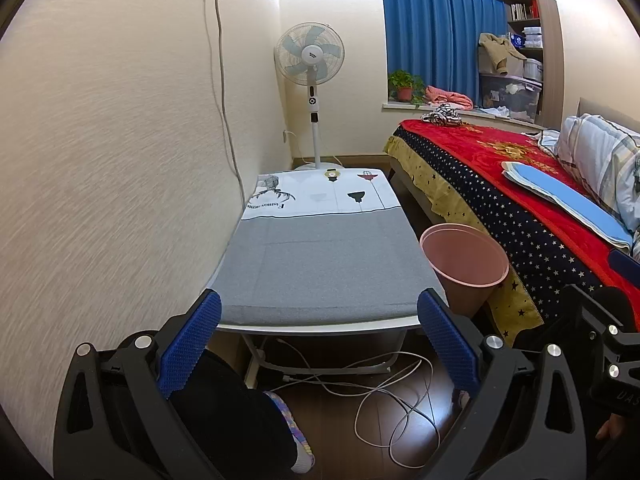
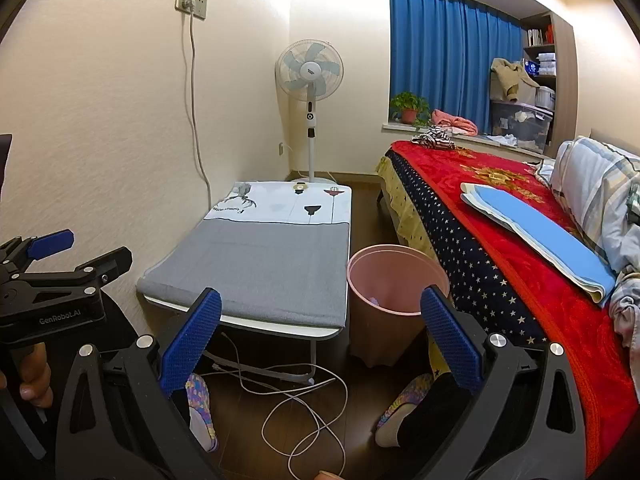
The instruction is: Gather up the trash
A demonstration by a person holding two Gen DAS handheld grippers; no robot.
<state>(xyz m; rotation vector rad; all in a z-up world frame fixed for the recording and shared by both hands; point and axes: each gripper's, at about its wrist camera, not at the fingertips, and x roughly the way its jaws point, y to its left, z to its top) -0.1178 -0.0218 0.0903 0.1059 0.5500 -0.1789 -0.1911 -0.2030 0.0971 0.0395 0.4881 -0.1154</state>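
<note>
A pink trash bin (image 1: 464, 264) stands on the floor between the low table (image 1: 320, 272) and the bed. In the right wrist view the pink bin (image 2: 396, 280) shows a small pale scrap inside near its bottom. My left gripper (image 1: 318, 320) is open and empty, held before the table's near edge. My right gripper (image 2: 320, 320) is open and empty, held above the floor in front of the table (image 2: 256, 268) and bin. The left gripper's body shows at the left of the right wrist view (image 2: 52, 276).
A bed with a red blanket (image 2: 520, 240) fills the right side. A standing fan (image 1: 310, 60) is at the far wall. White cables (image 2: 304, 400) lie looped on the dark floor under the table. The person's slippered feet (image 2: 404, 400) are near the bin.
</note>
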